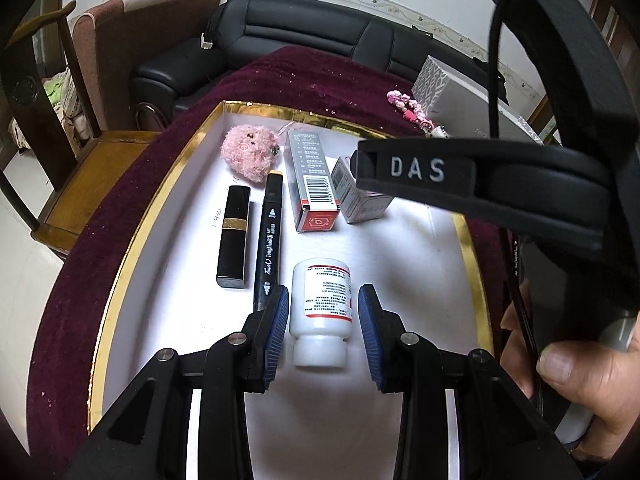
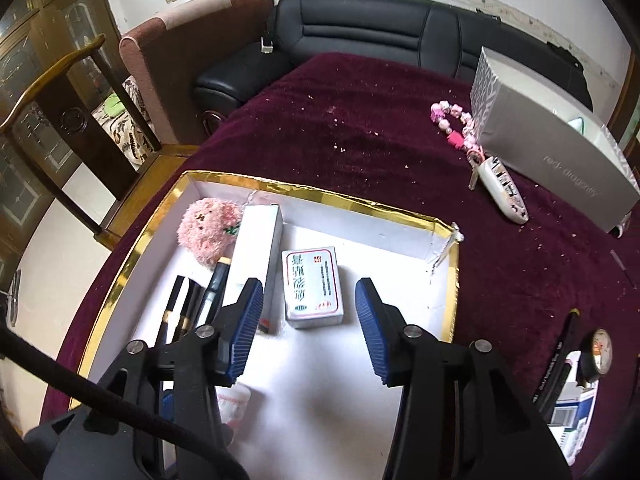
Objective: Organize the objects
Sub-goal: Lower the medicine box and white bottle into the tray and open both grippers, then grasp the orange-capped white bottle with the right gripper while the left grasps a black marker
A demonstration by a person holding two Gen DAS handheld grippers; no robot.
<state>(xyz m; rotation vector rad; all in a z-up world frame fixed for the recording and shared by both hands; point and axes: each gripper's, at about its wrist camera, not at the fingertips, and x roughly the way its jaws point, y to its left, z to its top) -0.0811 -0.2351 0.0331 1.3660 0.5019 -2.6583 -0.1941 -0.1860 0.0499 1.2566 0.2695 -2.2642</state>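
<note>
A gold-rimmed white tray (image 1: 120,276) (image 2: 132,240) lies on the maroon cloth. In it lie a pink plush (image 1: 250,152) (image 2: 208,228), a black lipstick (image 1: 234,236), a black marker (image 1: 270,236), a long red-ended box (image 1: 312,180) and a small medicine box (image 2: 312,286). My left gripper (image 1: 323,322) is open with its pads either side of a white pill bottle (image 1: 322,312) lying in the tray. My right gripper (image 2: 310,326) is open and empty, just above the small medicine box. The right gripper's body crosses the left wrist view.
A pink bead keychain with a white fob (image 2: 502,192) and a grey carton (image 2: 552,148) lie on the cloth at the far right. A pen, a round tin (image 2: 600,350) and a blue-white box sit at the right edge. A black sofa (image 2: 400,36) and wooden chair stand behind.
</note>
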